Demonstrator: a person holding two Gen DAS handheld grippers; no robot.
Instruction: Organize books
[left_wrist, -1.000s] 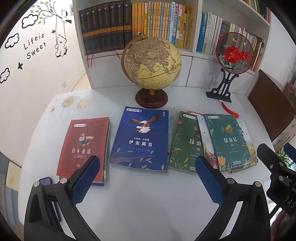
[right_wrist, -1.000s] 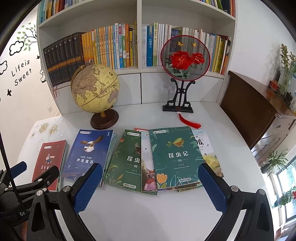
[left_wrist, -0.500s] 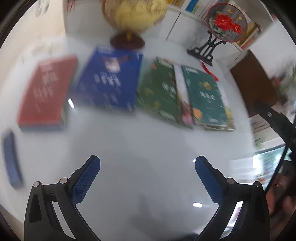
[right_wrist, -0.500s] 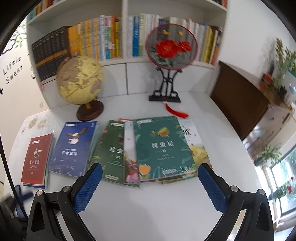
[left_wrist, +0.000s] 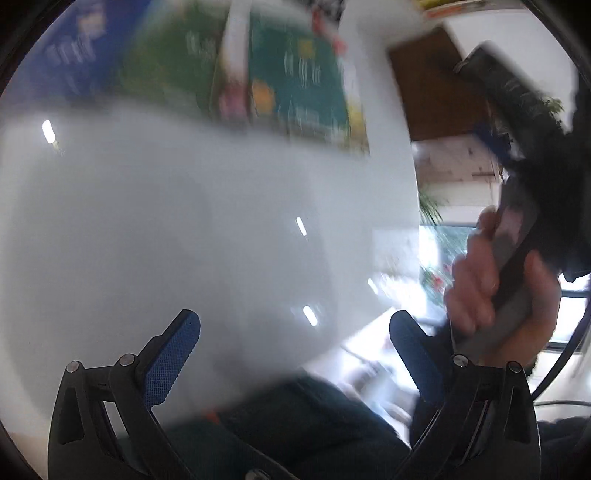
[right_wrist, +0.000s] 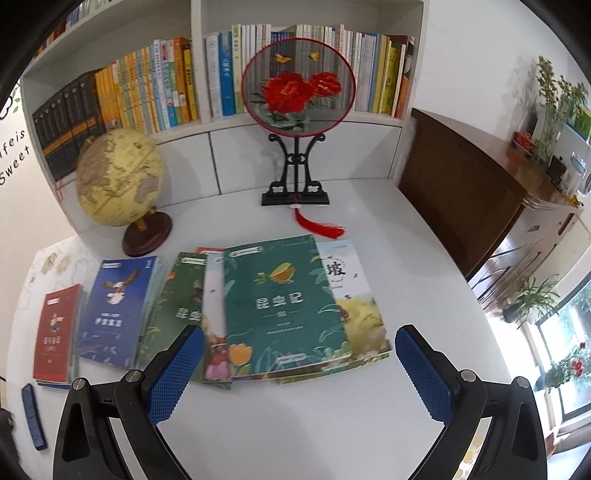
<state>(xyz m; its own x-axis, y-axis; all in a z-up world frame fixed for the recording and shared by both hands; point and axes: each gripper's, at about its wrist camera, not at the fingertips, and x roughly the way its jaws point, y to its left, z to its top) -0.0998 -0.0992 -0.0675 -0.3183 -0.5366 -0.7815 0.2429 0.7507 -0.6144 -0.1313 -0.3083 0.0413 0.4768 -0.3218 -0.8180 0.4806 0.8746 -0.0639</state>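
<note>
Several books lie flat in a row on the white table (right_wrist: 369, 221): a red book (right_wrist: 55, 332) at the left, a blue book (right_wrist: 114, 306), a dark green book (right_wrist: 173, 306), and a teal green book (right_wrist: 280, 302) on top of an overlapping pile. My right gripper (right_wrist: 299, 373) is open and empty, just in front of the teal book. My left gripper (left_wrist: 295, 365) is open and empty over the table's near edge; its view is blurred, with the teal book (left_wrist: 295, 77) far off at the top.
A globe (right_wrist: 118, 181) and a round fan on a black stand (right_wrist: 295, 110) stand at the back of the table before a full bookshelf (right_wrist: 159, 85). A brown cabinet (right_wrist: 472, 206) is at the right. A small dark blue object (right_wrist: 33, 417) lies at the table's left front.
The left gripper has swung down and back toward the table's near edge, so the books moved to the top of its view. The right gripper moved closer to the teal book.
</note>
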